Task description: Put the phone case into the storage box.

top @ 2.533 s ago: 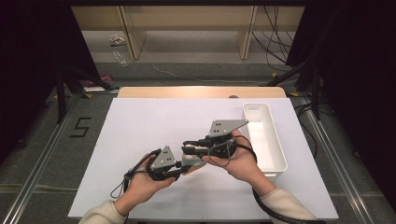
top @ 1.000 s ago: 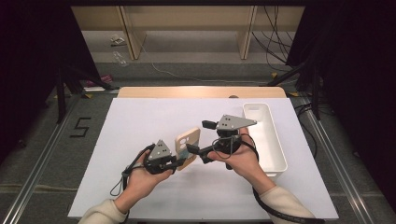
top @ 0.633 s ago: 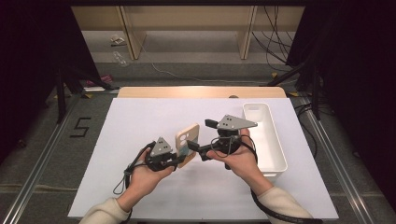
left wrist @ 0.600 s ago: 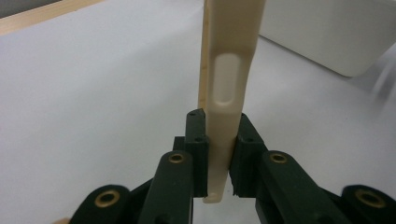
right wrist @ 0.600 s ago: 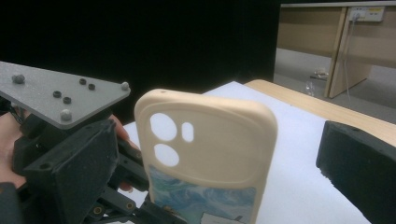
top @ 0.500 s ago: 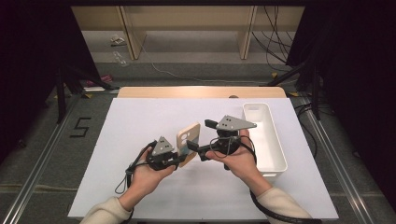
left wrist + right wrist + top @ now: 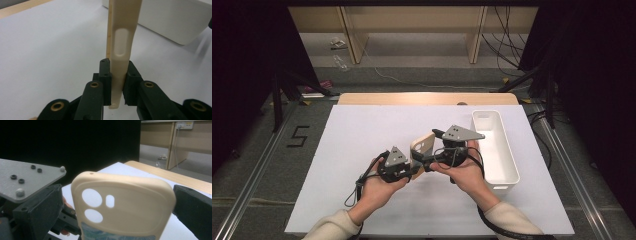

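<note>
The left hand-held gripper [image 7: 116, 87] is clamping the phone case [image 7: 122, 37] by its thin edge while the right hand-held gripper [image 7: 117, 205] is straddling it unclosed, risking a twist loose.

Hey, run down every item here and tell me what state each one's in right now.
Phone case: upright on edge, held above the table.
Left claw: shut on the phone case's lower end.
Right claw: open, jaws either side of the phone case, not pressing.
White bin: upright, looks empty.

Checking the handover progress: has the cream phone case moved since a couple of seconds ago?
Yes. The phone case has risen off the table, upright in the left tongs, left of the white bin.
</note>
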Action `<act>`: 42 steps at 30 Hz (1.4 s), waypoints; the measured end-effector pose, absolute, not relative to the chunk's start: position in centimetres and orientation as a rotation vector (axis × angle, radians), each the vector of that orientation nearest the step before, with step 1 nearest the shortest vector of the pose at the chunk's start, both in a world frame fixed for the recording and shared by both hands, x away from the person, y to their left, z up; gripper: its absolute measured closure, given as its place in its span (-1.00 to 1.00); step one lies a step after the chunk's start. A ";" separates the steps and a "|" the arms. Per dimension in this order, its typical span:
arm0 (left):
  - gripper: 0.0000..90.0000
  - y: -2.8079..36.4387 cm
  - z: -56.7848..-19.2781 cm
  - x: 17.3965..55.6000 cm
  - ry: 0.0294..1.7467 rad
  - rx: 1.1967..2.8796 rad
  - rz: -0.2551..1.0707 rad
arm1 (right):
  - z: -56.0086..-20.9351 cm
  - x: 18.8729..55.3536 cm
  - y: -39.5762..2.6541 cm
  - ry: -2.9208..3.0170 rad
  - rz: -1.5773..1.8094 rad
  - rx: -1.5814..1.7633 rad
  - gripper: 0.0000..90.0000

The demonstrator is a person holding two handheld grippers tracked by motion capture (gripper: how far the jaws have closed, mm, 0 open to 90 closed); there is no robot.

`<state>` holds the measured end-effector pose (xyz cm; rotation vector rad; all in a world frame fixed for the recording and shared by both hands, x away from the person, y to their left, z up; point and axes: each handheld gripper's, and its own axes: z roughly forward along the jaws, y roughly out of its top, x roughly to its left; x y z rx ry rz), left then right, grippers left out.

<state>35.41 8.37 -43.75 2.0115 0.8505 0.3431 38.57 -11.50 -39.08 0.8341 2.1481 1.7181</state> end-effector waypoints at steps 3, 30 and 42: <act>0.76 8.0 -43.7 35.4 0.847 2.014 0.343 | -39.2 38.6 -11.5 2.142 1.708 0.845 -1.00; 0.76 7.2 -43.7 35.2 0.838 2.009 0.343 | -39.6 38.5 -11.4 2.117 1.691 0.875 -0.96; 0.76 7.4 -43.7 35.3 0.846 2.003 0.346 | -39.8 38.5 -11.4 2.111 1.689 0.879 -0.87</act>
